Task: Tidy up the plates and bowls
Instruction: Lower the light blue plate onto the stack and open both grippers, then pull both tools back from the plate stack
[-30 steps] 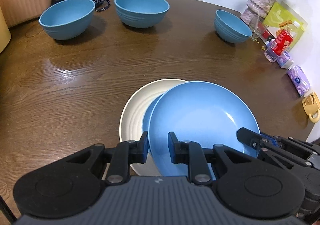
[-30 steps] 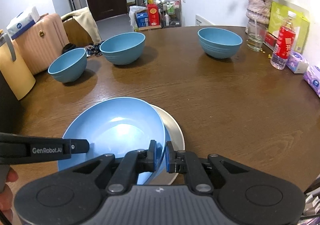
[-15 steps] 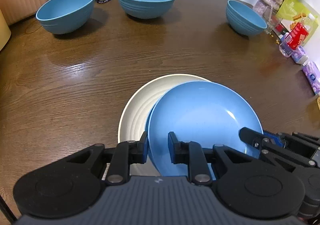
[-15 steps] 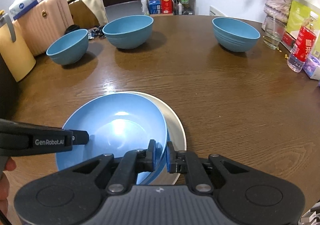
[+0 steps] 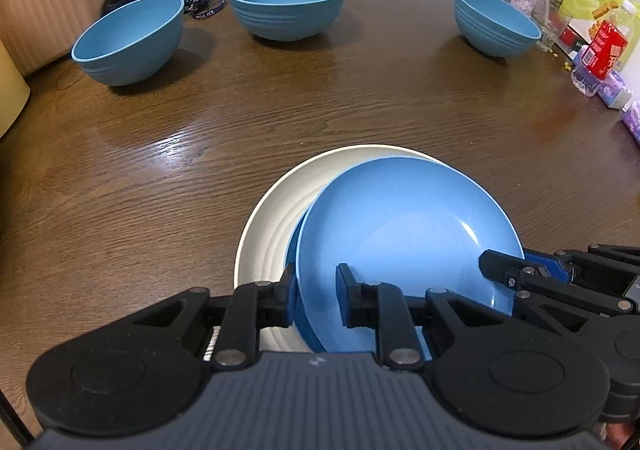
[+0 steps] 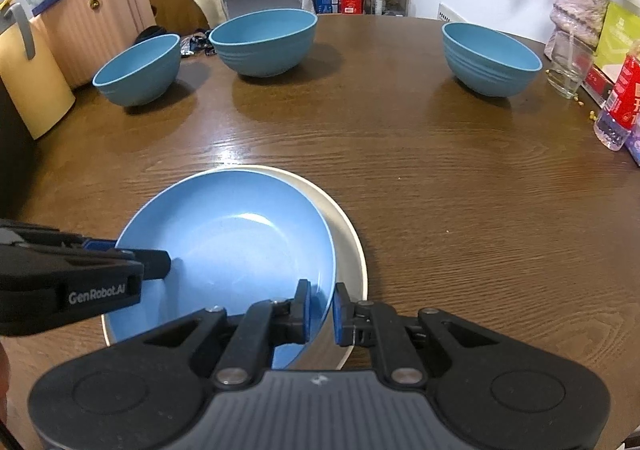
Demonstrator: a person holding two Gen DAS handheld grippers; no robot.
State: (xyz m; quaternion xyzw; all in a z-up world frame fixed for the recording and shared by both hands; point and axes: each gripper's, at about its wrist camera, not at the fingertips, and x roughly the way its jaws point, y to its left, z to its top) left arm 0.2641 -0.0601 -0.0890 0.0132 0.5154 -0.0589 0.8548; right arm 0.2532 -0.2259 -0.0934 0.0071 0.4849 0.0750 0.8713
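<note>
A blue plate (image 5: 404, 226) lies on a larger cream plate (image 5: 276, 217) on the brown table; both also show in the right wrist view, blue (image 6: 232, 234) on cream (image 6: 348, 246). My left gripper (image 5: 316, 296) is shut on the blue plate's left rim. My right gripper (image 6: 321, 310) is shut on its right rim. Each gripper shows in the other's view. Three blue bowls stand at the far side: left (image 5: 128, 39), middle (image 5: 286, 1) and right (image 5: 494, 21).
A vase with flowers (image 6: 580, 17), a glass (image 6: 566, 67), a red-labelled bottle (image 6: 620, 105) and packets line the table's right edge. A pink suitcase (image 6: 92, 17) and a yellow container (image 6: 28, 89) stand beyond the left edge.
The blue plate has come down and slid further over the cream plate, held by both grippers. The views have tilted up a little toward the bowls.
</note>
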